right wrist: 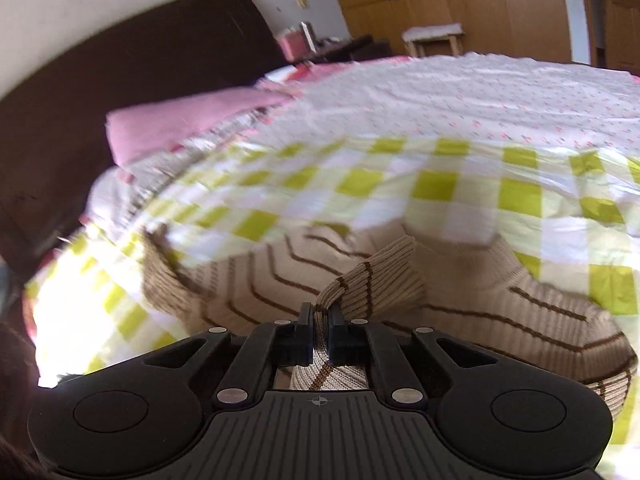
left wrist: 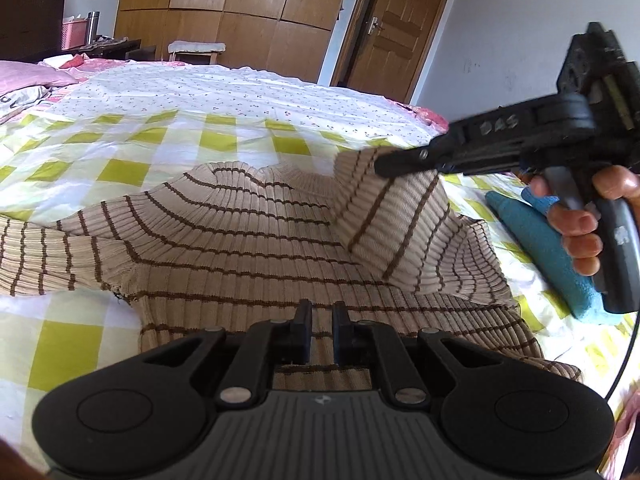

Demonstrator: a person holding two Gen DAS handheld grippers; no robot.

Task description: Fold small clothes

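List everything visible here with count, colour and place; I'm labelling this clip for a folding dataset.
striped sweater: one, beige with brown stripes, spread on the bed, right sleeve lifted
bed cover: one, white with yellow-green checks, under the sweater
teal cloth: one, on the bed right of the sweater
pillow: one, pink, by the dark headboard
wardrobe: one, wooden, far wall
door: one, wooden
stool: one, beyond the bed
left gripper: black, narrow gap, over the sweater
right gripper: black, clamped on the sleeve
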